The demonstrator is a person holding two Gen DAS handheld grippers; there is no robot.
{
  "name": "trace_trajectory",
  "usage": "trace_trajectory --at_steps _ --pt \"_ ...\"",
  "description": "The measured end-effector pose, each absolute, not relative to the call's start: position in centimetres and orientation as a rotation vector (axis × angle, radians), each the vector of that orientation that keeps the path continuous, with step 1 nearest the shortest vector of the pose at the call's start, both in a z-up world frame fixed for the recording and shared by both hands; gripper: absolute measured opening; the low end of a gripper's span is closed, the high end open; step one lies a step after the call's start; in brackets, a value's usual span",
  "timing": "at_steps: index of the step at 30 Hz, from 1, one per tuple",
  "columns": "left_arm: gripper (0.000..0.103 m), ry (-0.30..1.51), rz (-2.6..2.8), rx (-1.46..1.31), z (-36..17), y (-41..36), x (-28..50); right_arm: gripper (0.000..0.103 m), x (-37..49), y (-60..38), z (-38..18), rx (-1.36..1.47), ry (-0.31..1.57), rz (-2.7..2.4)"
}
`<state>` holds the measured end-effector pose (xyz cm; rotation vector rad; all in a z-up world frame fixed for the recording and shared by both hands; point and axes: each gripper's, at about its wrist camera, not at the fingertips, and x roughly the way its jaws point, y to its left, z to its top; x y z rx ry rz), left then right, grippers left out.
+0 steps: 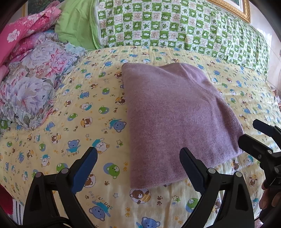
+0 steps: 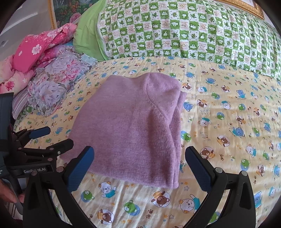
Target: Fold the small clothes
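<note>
A purple knit garment (image 1: 175,119) lies folded into a compact rectangle on the yellow bear-print bed sheet (image 1: 79,108). It also shows in the right wrist view (image 2: 130,128). My left gripper (image 1: 138,152) is open and empty, held just above the sheet near the garment's near left corner. My right gripper (image 2: 139,151) is open and empty, hovering over the garment's near edge. Each gripper appears in the other's view: the right gripper (image 1: 245,131) at the right edge, the left gripper (image 2: 59,136) at the left edge.
A green checked quilt (image 1: 175,26) lies rolled along the back of the bed. A pile of floral bedding (image 1: 35,73) in pink and lilac sits at the left. A gold picture frame (image 1: 233,8) hangs on the wall behind.
</note>
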<state>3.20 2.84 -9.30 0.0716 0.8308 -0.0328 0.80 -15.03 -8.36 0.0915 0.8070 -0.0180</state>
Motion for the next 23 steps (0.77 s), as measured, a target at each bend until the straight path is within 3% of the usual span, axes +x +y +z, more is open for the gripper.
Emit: trace_trajectory --at_steps 23 --pt "0.095 0.858 -0.018 0.059 -9.2 2.63 3.64 0.103 0.56 -15.26 -8.41 0.112 0.801 -0.022"
